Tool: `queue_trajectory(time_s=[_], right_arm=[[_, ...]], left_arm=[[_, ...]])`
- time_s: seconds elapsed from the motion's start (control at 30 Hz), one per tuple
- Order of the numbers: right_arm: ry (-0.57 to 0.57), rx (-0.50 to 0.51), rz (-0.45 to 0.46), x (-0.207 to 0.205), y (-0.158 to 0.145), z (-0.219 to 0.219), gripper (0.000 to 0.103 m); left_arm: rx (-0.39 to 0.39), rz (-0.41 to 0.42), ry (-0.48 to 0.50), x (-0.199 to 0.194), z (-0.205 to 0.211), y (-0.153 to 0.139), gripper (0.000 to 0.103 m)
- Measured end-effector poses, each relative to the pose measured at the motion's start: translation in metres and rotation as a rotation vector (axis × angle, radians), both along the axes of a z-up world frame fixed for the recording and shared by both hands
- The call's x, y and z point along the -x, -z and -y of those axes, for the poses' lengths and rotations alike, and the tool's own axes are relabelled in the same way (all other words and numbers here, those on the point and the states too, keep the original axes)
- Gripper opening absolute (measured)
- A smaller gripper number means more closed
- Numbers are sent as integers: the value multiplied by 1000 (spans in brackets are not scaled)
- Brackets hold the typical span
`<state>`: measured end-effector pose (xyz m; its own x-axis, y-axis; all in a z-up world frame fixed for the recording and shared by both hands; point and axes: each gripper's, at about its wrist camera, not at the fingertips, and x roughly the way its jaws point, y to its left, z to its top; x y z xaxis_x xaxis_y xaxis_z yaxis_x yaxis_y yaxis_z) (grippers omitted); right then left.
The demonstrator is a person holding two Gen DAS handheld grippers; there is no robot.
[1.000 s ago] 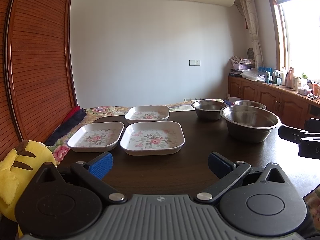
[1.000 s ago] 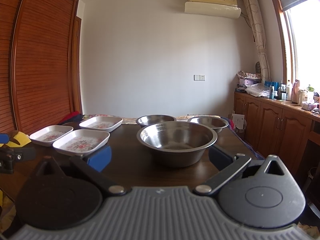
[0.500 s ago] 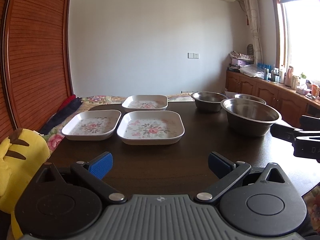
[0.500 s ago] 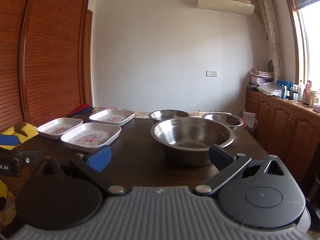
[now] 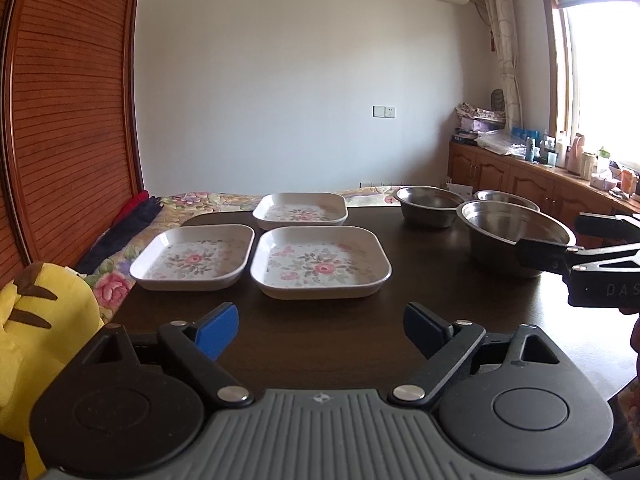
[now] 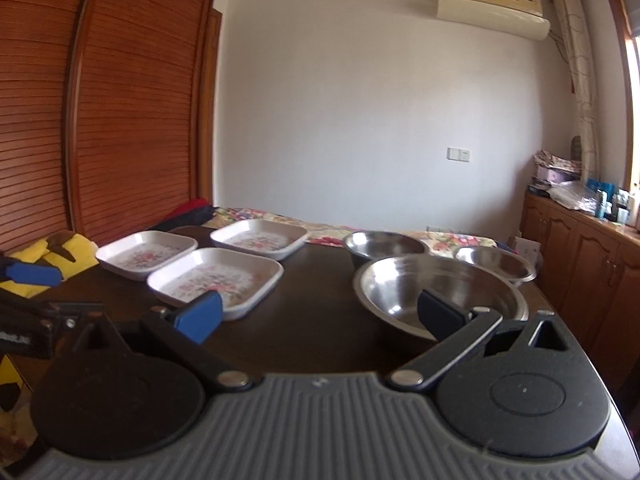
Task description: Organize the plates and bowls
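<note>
Steel bowls sit right on the dark surface (image 5: 320, 344): large bowl (image 5: 516, 236) near, two small bowls (image 5: 428, 204) (image 5: 506, 200) far behind it. Three floral plates (image 5: 320, 260) (image 5: 194, 256) (image 5: 301, 210) sit left, close together. Left claw (image 5: 320, 330) wide open, empty, near the front plate. Right claw (image 6: 320, 314) wide open, empty, one finger over the large bowl's rim.

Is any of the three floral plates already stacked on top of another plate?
No. In the left wrist view the three floral plates each lie flat, side by side, on the dark table.
</note>
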<state>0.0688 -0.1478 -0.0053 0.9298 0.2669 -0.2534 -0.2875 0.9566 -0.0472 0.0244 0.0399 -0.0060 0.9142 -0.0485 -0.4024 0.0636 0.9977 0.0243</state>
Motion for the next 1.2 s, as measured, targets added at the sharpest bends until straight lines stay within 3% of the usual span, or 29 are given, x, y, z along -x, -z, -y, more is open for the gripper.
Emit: queue_trajectory(time_s=[0.3, 0.37, 0.47, 0.67, 0.97, 1.2], right_arm=[[-83, 31, -7, -20, -6, -20, 101], [-102, 24, -21, -28, -7, -22, 91], [-136, 14, -56, -41, -8, -28, 86], [-177, 45, -115, -71, -3, -44, 68], [-198, 60, -221, -114, 7, -57, 47], [-217, 105, -280, -129, 16, -64, 36]], left_arm=[[-37, 10, -2, -27, -17, -8, 89], [-48, 9, 0, -33, -19, -9, 88], [-40, -1, 3, -43, -25, -8, 86], [-15, -32, 6, -62, -34, -6, 84], [41, -119, -9, -97, -45, 3, 62], [44, -152, -13, -117, -51, 12, 54]])
